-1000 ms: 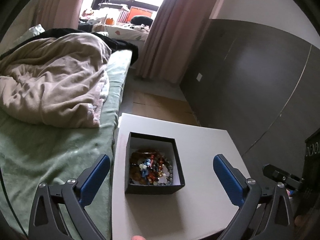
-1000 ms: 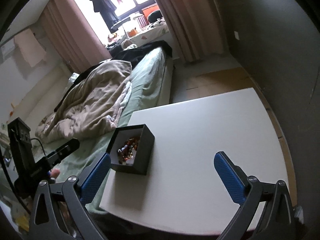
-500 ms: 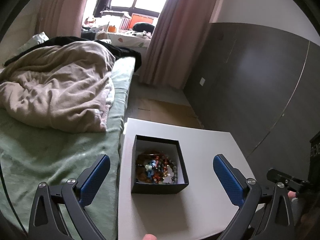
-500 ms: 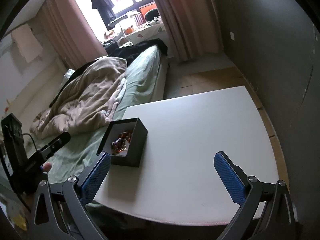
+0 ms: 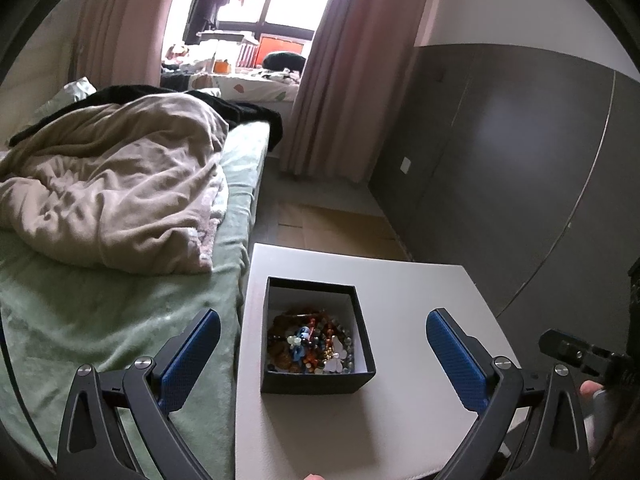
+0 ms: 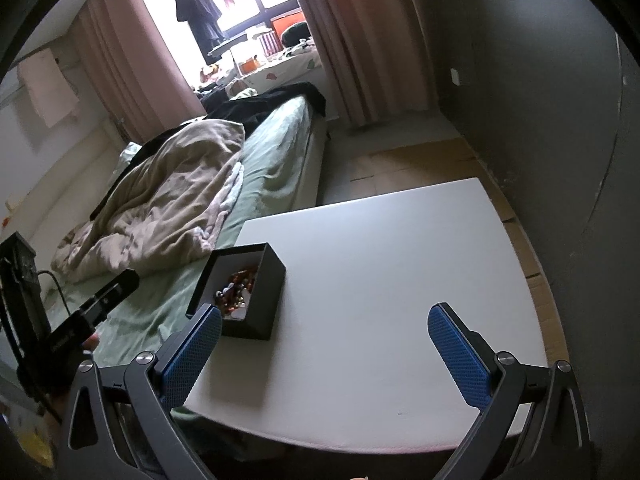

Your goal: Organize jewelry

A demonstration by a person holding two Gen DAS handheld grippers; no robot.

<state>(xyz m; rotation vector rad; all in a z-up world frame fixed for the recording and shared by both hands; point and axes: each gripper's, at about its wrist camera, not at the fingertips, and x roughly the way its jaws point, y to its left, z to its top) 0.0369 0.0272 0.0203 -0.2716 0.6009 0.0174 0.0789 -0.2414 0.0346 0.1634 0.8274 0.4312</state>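
A black open box (image 5: 316, 380) with a white lining stands on the white table (image 5: 420, 300) near its left edge. It holds a heap of mixed beaded jewelry (image 5: 310, 344). My left gripper (image 5: 320, 344) is open and empty, above the table just short of the box. In the right wrist view the box (image 6: 262, 300) sits at the table's (image 6: 380, 280) left side with the jewelry (image 6: 236, 286) inside. My right gripper (image 6: 324, 340) is open and empty, over the table's near part, to the right of the box.
A bed (image 5: 120, 300) with a green sheet and a beige duvet (image 5: 112, 184) lies against the table's left edge. A dark wall panel (image 5: 520, 160) stands to the right. Curtains and a window are at the back. The other gripper's body shows at the left (image 6: 80, 312).
Both cameras have shifted slightly; the box sits a little lower and nearer in the left wrist view. Both grippers stay open and empty.
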